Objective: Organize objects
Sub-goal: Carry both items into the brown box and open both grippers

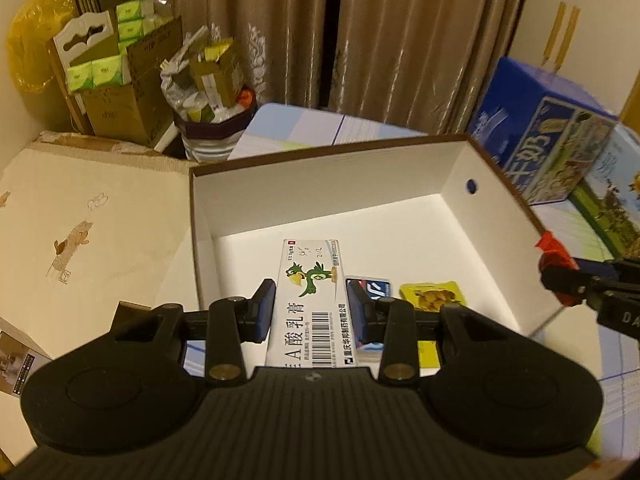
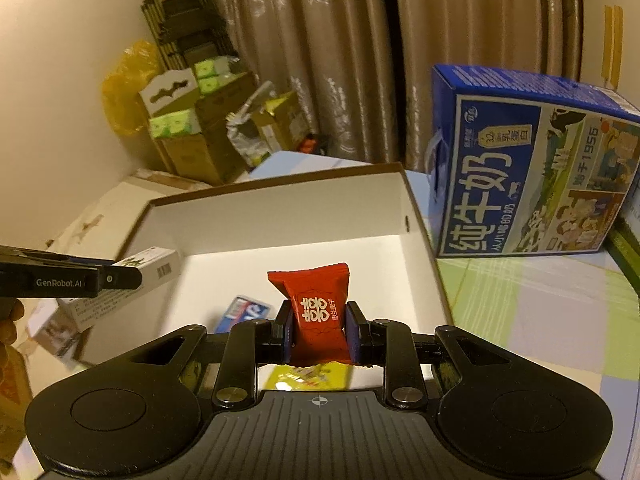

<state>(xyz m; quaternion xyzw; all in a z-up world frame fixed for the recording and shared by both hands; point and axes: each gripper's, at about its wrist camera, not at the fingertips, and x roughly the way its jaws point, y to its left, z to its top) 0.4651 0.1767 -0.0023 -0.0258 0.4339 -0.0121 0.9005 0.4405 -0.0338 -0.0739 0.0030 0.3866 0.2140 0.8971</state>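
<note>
Left wrist view, near: my left gripper pinches the long ointment carton over the open white box. On the box floor just beyond lie a blue sachet and a yellow sachet.

Right wrist view: my right gripper is clamped on a red wrapped candy, poised at the box's near edge.

Step in hand, I judge: depositing both items. Next: lower each, release on bare floor clear of the sachets.

Obscured: the yellow sachet is partly hidden under the gripper; the sachets' contents are probably snacks, print illegible. Far: milk carton, curtains.
</note>
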